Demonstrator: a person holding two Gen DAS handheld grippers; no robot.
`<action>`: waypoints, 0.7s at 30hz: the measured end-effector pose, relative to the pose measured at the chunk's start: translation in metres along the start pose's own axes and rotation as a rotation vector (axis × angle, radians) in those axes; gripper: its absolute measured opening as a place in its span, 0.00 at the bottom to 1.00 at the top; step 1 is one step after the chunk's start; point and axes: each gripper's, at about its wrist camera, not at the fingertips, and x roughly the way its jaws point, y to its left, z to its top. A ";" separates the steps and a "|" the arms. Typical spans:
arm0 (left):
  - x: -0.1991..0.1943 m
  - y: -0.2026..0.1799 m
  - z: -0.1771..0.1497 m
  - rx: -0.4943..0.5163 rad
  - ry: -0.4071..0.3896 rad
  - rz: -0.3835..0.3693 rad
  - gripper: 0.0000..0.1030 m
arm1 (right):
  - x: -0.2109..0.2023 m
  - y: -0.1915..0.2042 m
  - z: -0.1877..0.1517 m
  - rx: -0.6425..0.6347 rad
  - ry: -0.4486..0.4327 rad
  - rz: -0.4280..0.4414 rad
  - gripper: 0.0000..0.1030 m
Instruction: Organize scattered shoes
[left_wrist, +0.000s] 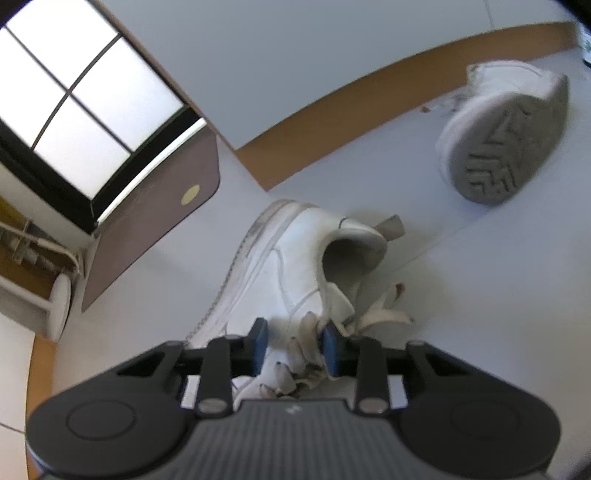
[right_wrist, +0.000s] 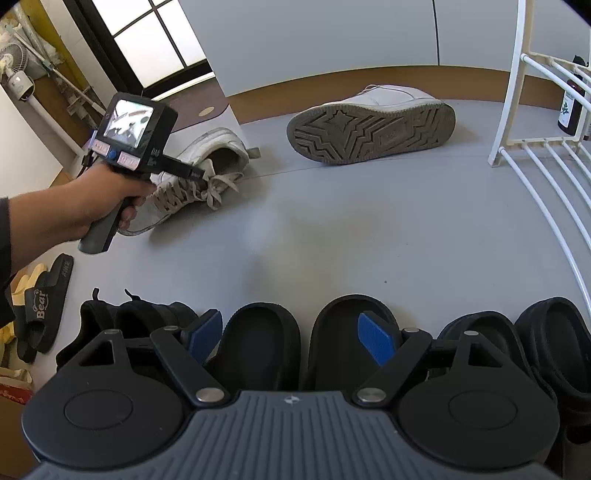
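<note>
Now, left wrist view: left claw (left_wrist: 294, 345) narrowed on laced tongue of white sneaker (left_wrist: 291, 266), blue pads (left_wrist: 260, 345) flanking laces, contact looks made – grip at laces likely for lifting shoe upright. Second sneaker (left_wrist: 506, 136) far ahead-right of claw, on its side, sole showing. Brown cabinet (left_wrist: 147, 229) close ahead-left; free floor to right

Right wrist view: right claw (right_wrist: 293, 341) wide, holding nothing, hovering over row of black slippers (right_wrist: 258, 339), already lined up. White rack (right_wrist: 535, 155) ahead-right; bare floor (right_wrist: 332, 240) ahead
</note>
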 end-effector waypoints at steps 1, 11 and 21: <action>-0.002 0.001 -0.003 0.001 -0.006 -0.011 0.31 | -0.001 0.000 0.000 -0.001 -0.002 0.000 0.82; -0.022 -0.016 -0.016 0.046 -0.061 -0.116 0.30 | 0.001 0.000 -0.002 0.011 0.010 0.006 0.82; -0.060 -0.059 -0.025 0.108 -0.106 -0.277 0.29 | 0.004 0.003 -0.005 0.016 0.025 0.017 0.82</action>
